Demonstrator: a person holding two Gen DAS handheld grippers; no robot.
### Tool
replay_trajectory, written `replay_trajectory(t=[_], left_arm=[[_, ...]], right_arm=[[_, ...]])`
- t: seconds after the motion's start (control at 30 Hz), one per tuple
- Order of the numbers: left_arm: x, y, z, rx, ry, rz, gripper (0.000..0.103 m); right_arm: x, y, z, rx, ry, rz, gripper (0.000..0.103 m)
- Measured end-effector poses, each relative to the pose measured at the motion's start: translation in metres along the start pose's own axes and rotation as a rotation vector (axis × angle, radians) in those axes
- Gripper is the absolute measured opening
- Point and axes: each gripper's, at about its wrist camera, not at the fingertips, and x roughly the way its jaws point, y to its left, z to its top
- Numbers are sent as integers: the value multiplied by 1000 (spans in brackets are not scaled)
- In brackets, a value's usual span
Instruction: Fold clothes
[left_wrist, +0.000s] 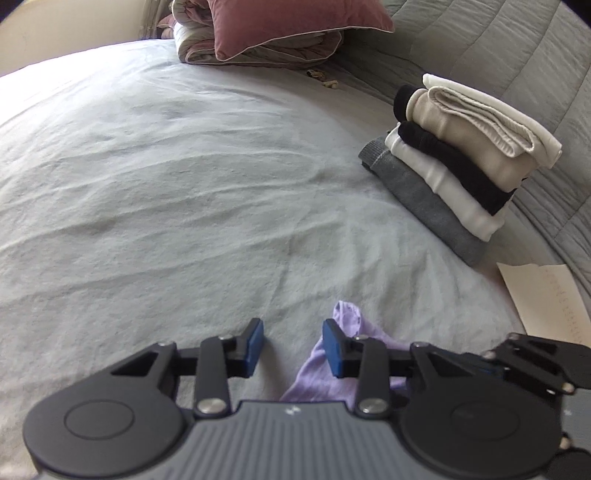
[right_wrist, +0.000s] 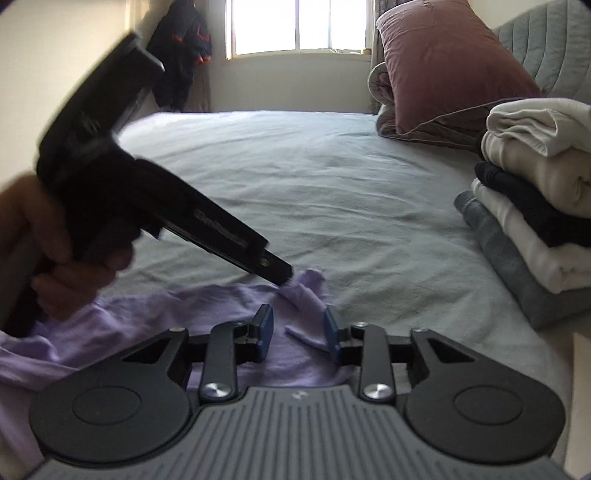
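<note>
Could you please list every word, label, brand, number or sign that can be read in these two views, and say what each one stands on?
None can be read.
Pale sheet of paper at the bed's edge: a column of faint print, too small to read.
Black handheld left tongs, seen from the right wrist: raised lettering along the side, too blurred to read.
Grey ribbed housings of both tongs: a small white emblem, no letters legible.

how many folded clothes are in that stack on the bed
5 show: grey at the bottom, white, black, beige, cream on top. More may be hidden behind.
</note>
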Motion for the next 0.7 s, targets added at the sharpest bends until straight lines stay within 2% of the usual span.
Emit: replay_trajectory(t=[0.03, 0.17, 0.27, 0.37, 0.4, 0.43, 0.5, 0.57, 0.7], left_arm=[[1, 1, 1, -4, 1, -12, 36], [3, 7, 4, -19, 13, -75, 37], [7, 7, 6, -20, 21, -126, 37], [13, 3, 8, -11, 24, -150, 37], [15, 1, 10, -8, 27, -151, 37], [18, -1, 11, -6, 29, -150, 37], [22, -5, 15, -1, 32, -146, 37], [25, -11, 18, 8, 37, -144, 37], [28, -20, 23, 7, 32, -158, 36]], right_arm=[[3, -1, -1, -4, 7, -17, 3], [-2, -34, -2, 170, -4, -49, 0], [-9, -66, -7, 365, -14, -57, 0], [-13, -90, -13, 536, -18, -25, 2], [-16, -93, -13, 557, -26, -1, 6], [-18, -93, -13, 566, -33, 20, 16], [-18, -81, -8, 496, -35, 45, 19], [-15, -62, -3, 396, -30, 55, 52], [-2, -23, -3, 171, 8, 27, 53]])
